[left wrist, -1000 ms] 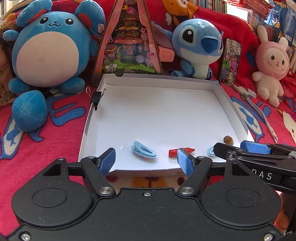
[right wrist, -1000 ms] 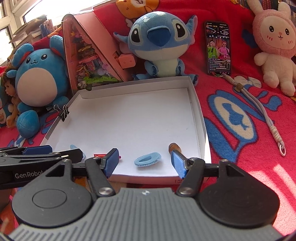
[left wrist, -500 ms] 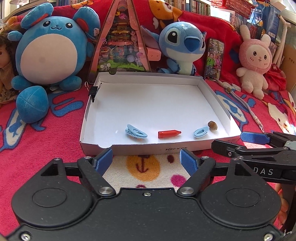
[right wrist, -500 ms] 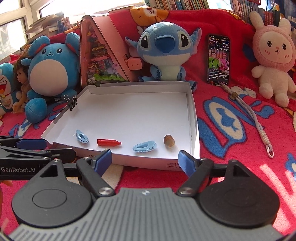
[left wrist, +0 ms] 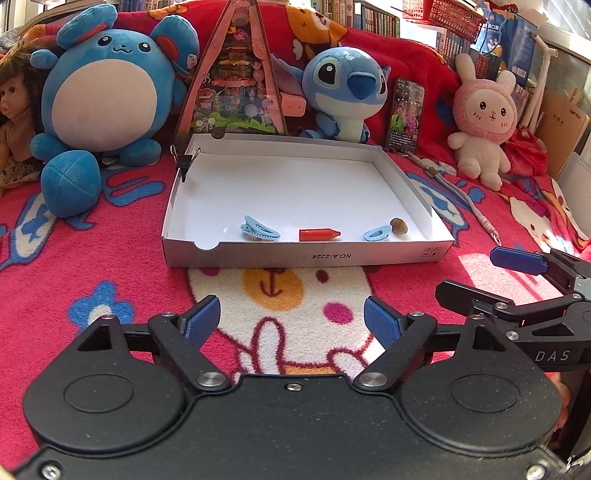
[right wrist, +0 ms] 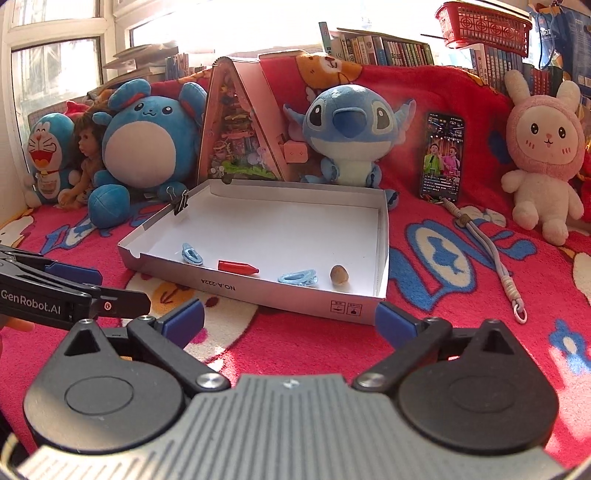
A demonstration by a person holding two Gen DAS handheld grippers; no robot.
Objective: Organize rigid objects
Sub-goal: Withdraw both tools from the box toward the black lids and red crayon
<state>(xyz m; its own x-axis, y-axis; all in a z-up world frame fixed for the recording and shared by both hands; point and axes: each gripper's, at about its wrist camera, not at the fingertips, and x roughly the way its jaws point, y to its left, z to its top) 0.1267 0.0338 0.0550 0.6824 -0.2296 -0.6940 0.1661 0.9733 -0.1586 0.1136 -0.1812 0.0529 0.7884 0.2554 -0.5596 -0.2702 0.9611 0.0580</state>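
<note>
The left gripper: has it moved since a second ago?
Yes. The left gripper has backed away from the white box; its opening jaws, empty, now hang over the blanket.

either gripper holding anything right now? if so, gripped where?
Nothing held. Left gripper and right gripper are both empty, jaws opening, above the red blanket short of the white cardboard tray.

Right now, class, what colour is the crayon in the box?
Red crayon; clearest in the left wrist view.

Bright sunlight from the blown-out window [right wrist: 155, 33] casts hard shadows; sharp focus, fisheye-bent edges.
</note>
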